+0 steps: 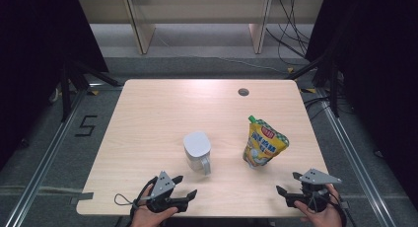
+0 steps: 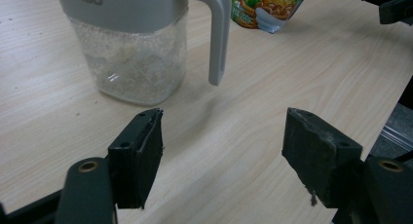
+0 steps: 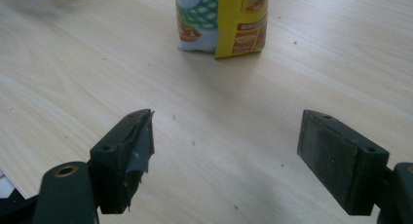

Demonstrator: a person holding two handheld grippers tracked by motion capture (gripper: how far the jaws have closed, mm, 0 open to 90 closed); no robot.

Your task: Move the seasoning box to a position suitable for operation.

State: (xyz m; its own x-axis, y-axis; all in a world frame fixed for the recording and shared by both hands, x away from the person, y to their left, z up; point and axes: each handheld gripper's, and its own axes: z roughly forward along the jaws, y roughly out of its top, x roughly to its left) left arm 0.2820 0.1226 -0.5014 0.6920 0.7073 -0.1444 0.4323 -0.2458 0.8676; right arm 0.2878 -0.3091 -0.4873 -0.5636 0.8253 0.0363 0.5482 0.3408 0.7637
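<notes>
A clear jug with a grey-white lid and handle (image 1: 198, 152) stands near the table's middle; in the left gripper view the jug (image 2: 131, 48) is just ahead, with pale grains inside. A yellow spouted food pouch (image 1: 263, 142) stands upright to its right, and the pouch (image 3: 221, 22) rises ahead in the right gripper view. My left gripper (image 1: 184, 186) rests open near the front edge, short of the jug, jaws wide and empty (image 2: 221, 156). My right gripper (image 1: 288, 183) sits open at the front right, below the pouch, nothing between its jaws (image 3: 226, 151).
The wooden table (image 1: 162, 108) has a round cable hole (image 1: 243, 92) at the back right. Black stands and cables sit on the grey floor around it; wooden furniture legs stand behind. A floor marking "5" (image 1: 85, 125) lies to the left.
</notes>
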